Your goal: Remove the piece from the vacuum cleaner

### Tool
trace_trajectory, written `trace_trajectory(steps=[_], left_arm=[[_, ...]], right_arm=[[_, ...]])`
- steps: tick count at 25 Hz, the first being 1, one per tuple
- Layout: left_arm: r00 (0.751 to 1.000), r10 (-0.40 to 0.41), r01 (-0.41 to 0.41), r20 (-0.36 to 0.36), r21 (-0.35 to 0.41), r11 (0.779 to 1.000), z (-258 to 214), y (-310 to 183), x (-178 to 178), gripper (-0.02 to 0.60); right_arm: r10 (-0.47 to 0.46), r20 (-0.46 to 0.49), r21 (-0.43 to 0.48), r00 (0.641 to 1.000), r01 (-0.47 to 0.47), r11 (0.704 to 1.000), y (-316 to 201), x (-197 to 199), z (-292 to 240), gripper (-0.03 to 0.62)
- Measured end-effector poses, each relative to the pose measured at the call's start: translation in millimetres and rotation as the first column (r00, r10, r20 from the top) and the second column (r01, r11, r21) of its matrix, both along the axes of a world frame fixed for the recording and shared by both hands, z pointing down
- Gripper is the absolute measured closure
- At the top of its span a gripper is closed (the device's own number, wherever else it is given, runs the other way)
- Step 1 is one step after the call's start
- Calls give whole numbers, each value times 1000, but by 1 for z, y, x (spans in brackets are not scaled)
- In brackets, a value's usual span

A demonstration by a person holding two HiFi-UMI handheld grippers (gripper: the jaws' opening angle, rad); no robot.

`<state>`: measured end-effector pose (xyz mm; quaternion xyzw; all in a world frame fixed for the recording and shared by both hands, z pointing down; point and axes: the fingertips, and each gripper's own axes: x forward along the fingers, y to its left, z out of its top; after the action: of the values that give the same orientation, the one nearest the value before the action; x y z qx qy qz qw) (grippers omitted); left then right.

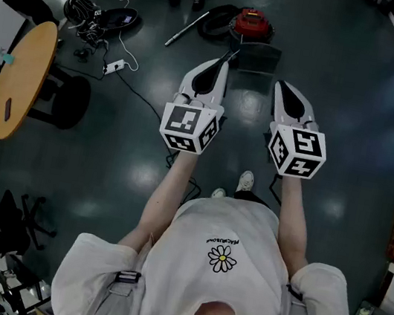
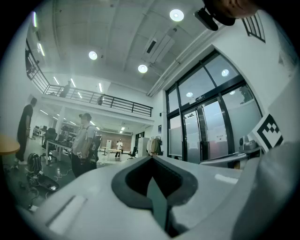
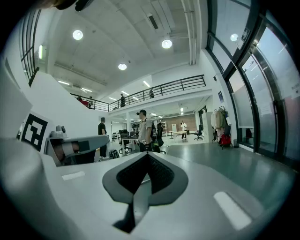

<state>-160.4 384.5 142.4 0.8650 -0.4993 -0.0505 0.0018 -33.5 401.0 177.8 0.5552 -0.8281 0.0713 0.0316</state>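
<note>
The red vacuum cleaner sits on the dark surface underfoot, its black hose curled beside it, well ahead of the left gripper and right gripper, both held side by side in the air, jaws pressed together on nothing.

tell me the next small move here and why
Probably step toward the red vacuum cleaner and lower both grippers to it. It sits on the floor ahead, beyond the left gripper and right gripper. Both are raised with jaws together and empty, and their own views show the hall, not the vacuum cleaner.
</note>
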Motion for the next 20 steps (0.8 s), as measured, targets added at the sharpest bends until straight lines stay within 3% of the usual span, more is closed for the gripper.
trace_trajectory(steps=[11, 20], left_arm=[[1000, 10, -10, 11, -22, 1000, 12, -19, 11, 580], [1000, 10, -9, 21, -59, 998, 26, -42, 40, 580]], right_arm=[[-7, 0, -12, 1000, 7, 1000, -17, 8, 7, 571], [-18, 66, -27, 998, 19, 999, -40, 37, 14, 571]])
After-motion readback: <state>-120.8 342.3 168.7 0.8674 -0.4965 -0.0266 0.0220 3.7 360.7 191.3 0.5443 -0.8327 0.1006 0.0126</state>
